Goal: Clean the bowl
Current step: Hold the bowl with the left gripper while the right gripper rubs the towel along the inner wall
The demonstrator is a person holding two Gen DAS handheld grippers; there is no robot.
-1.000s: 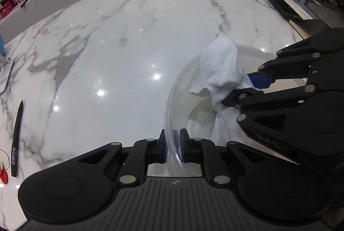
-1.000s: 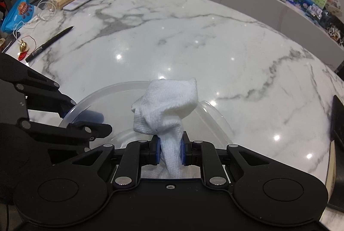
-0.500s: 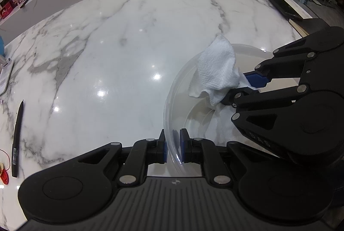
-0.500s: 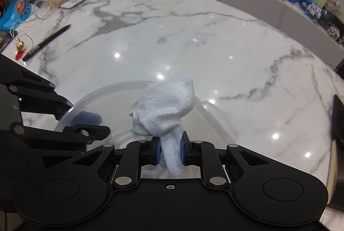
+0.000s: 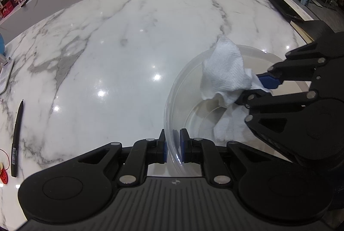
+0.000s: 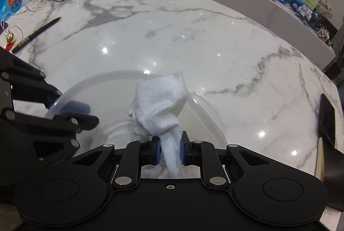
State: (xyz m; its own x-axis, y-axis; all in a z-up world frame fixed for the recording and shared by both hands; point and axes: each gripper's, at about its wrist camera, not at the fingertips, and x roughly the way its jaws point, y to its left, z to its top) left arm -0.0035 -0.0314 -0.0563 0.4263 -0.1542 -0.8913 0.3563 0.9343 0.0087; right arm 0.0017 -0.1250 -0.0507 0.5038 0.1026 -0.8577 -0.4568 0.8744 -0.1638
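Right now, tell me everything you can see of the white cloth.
The white cloth looks like a soft, waffle-textured rag, crumpled into a bunch. The right gripper has its jaws shut on the narrow middle; the upper part stands in a peak, the lower end trails down inside the clear plastic bowl, over its floor. The left gripper clamps the bowl's rim.

The right gripper (image 6: 169,151) is closed on a white cloth (image 6: 160,108), which is squeezed between its two blue pads and stands up crumpled above them. The cloth is over the inside of a clear plastic bowl (image 6: 206,106) that sits on the white marble table (image 6: 193,37). On the near left, the left gripper (image 6: 64,109) pinches the bowl's rim. On the far left of the table lie a black pen (image 6: 36,34), a blue snack bag (image 6: 9,3) and a white cable (image 6: 32,3). A dark flat object (image 6: 327,119) lies at the right edge.
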